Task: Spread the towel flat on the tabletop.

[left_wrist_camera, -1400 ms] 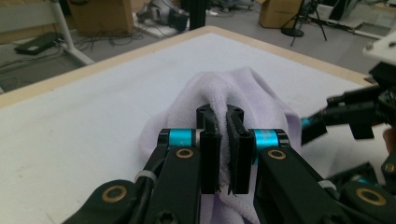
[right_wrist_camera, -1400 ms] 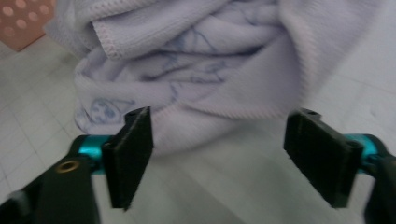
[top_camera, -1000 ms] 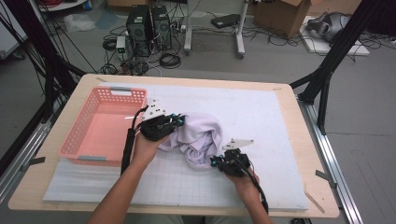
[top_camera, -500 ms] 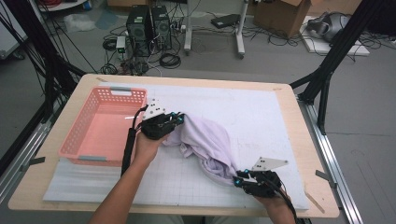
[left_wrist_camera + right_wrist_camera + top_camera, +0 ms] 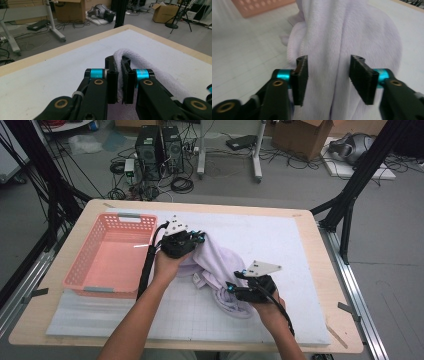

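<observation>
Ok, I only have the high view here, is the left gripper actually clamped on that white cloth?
Observer: Yes. The left gripper pinches a thick rolled edge of the cloth between its pads.
Operator: And the right one?
Observer: The right gripper has just been opening; its pads stand apart, with cloth lying between them, unpressed.
Operator: Anything past the left gripper?
Observer: Bare white mat, then the table edge.
</observation>
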Demonstrator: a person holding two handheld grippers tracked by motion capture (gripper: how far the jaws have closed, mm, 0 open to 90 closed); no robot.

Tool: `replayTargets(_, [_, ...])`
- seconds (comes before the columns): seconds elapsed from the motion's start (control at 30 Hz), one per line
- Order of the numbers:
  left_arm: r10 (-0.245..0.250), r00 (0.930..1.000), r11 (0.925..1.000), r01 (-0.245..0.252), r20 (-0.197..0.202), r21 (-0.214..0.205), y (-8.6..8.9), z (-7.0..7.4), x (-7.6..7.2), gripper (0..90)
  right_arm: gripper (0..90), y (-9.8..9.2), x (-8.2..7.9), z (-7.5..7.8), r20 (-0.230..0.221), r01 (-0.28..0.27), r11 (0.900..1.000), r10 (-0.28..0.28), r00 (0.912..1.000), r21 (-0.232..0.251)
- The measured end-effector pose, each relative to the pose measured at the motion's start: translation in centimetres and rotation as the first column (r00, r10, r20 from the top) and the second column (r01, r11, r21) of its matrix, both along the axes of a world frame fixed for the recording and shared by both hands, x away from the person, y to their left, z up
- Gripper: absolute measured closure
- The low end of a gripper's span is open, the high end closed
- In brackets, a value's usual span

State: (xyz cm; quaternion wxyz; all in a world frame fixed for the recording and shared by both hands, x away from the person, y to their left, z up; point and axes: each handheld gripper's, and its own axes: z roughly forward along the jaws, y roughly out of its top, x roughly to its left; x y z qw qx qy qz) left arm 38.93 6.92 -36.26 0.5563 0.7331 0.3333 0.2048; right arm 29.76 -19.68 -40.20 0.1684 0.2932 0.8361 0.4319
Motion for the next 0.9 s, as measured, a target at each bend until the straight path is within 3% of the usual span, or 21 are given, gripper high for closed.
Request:
replayTargets(0.07, [0.009,0.9999,0.9999,-0.009,-0.008,-0.009,-0.2,-0.2,0.5,85.2,77.7,0.6,0.9,0.4,0.003,-0.02,0.9997,0.02,0.9998,-0.013])
replayTargets(0.1, [0.011,0.9998,0.9999,-0.011,-0.018,-0.004,-0.2,-0.3,0.8,85.1,81.1,0.8,1.2,0.6,0.013,-0.02,0.9992,0.02,0.9997,-0.034])
replayTargets(0.2, [0.021,0.9989,0.9997,-0.022,-0.043,-0.011,-0.3,-0.8,1.5,82.6,83.6,0.3,2.5,1.3,0.026,0.044,0.9977,-0.043,0.9987,-0.05])
replayTargets(0.3, [0.041,0.9957,0.9987,-0.043,-0.083,-0.026,-0.4,-1.2,1.8,56.6,83.7,-1.3,3.7,2.1,0.035,0.157,0.9872,-0.156,0.9872,-0.029])
replayTargets(0.4, [0.031,0.9951,0.9995,-0.032,-0.094,-0.008,-0.6,-1.3,1.7,46.9,83.6,-3.3,5.1,2.4,0.03,0.285,0.9576,-0.284,0.9584,-0.043])
replayTargets(0.53, [0.009,0.9963,0.9998,-0.01,-0.086,-0.015,-0.6,-1.3,1.1,44.7,83.6,-5.5,7.2,1.7,0.016,0.427,0.8953,-0.428,0.9035,-0.128])
replayTargets(0.6, [-0.02,0.9957,0.9995,0.022,-0.091,0.022,-0.6,-1.5,0.8,44.6,83.6,-6.6,8.0,1.3,-0.004,0.485,0.8625,-0.491,0.8713,-0.144])
replayTargets(0.67, [-0.038,0.9943,0.9971,0.044,-0.1,0.062,-0.6,-1.8,0.6,43.7,82.4,-7.5,8.4,0.9,-0.036,0.523,0.8409,-0.532,0.8459,-0.14])
replayTargets(0.7, [-0.036,0.9948,0.9974,0.042,-0.095,0.059,-0.5,-2.1,0.4,44.0,80.8,-7.9,8.5,0.8,-0.058,0.533,0.8368,-0.542,0.8382,-0.127])
replayTargets(0.77, [-0.037,0.9939,0.9975,0.043,-0.104,0.055,-0.2,-2.7,0.1,44.2,70.5,-8.4,8.2,0.7,-0.063,0.539,0.8368,-0.545,0.8358,-0.097])
replayTargets(0.9, [-0.026,0.9822,0.9948,0.044,-0.186,0.092,0.1,-4.8,0.1,40.2,58.3,-9.2,6.6,1.0,-0.033,0.52,0.8537,-0.521,0.853,-0.03])
